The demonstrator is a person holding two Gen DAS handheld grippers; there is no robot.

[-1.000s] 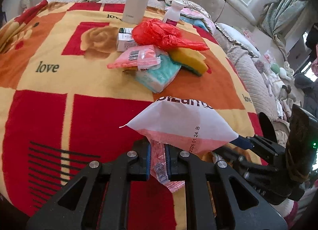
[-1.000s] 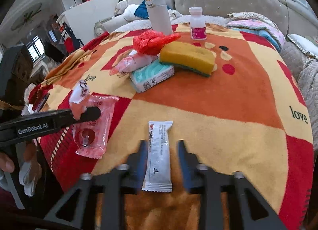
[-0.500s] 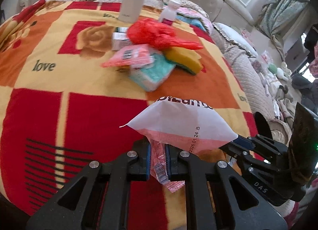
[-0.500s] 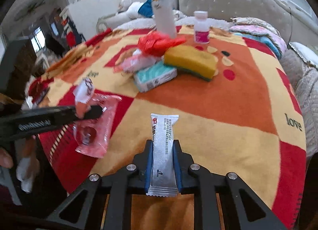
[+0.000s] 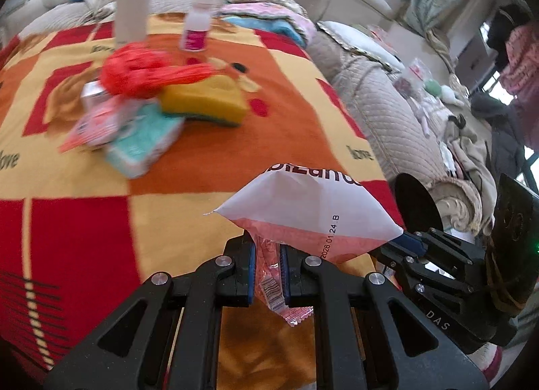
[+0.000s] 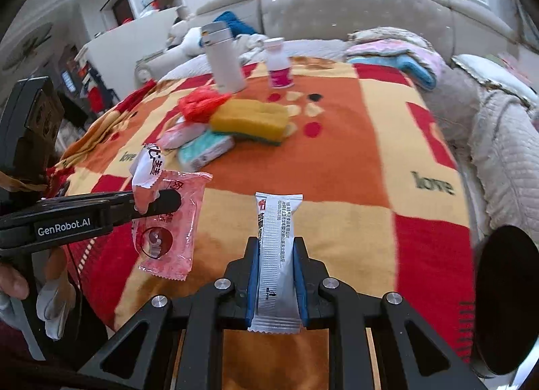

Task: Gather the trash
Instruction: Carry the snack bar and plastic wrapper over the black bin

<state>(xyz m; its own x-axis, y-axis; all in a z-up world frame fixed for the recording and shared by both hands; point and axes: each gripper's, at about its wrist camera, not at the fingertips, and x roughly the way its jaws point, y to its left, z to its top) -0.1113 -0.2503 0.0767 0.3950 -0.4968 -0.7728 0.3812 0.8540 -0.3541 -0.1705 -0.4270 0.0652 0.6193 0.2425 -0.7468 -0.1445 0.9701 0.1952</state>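
— Left gripper [image 5: 267, 270]: what's in it?
— Its jaws are clamped on a pink wrapper [image 5: 273, 284], with a white wrapper [image 5: 303, 208] pinched alongside, both held above the blanket [image 5: 209, 154] near its front edge.
— And the right gripper [image 6: 276, 284]?
— Closed on a silver sachet [image 6: 274, 255], also by the front edge. Whether the sachet's far end touches the blanket, I can't tell.
— Anything else?
— A yellow sponge [image 6: 251, 117] and red plastic bag [image 6: 198, 103] sit toward the blanket's far side.
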